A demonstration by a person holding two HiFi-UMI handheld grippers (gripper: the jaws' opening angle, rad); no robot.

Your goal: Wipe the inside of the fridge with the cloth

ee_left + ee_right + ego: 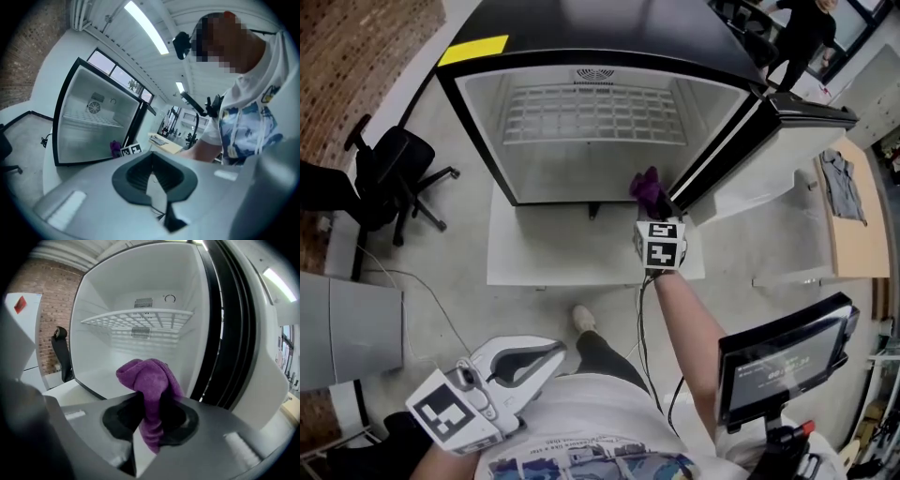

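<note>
Straight ahead in the head view, the fridge (478, 122) stands open with its door (741, 141) swung out to your right. Your right gripper (655, 210) is stretched forward to the opening's front right corner, just beside the door's hinge edge, with the purple cloth (648, 189) bunched at its tip. The bare fridge floor lies ahead and to the left of the cloth, and the wire shelf (595, 114) sits deeper in, above it. Your left gripper (555, 352) hangs down by your waist, well apart from the fridge, so the right hand is by far the nearer.

From the left gripper view, the left gripper (151, 157) has its jaws pressed together with nothing between them. The fridge (65, 136) and the cloth (115, 148) show small and far off.

Looking along the right gripper (151, 401) in its own view, the jaws pinch the cloth (150, 378), which stands up in a folded wad and trails down between them. The wad sits at the threshold, with the white floor and back wall (140, 345) ahead and leftward, the shelf (140, 316) above, and the door (234, 333) close on the right. By my reading, wiping has not begun; the next stroke should go forward and left.
</note>
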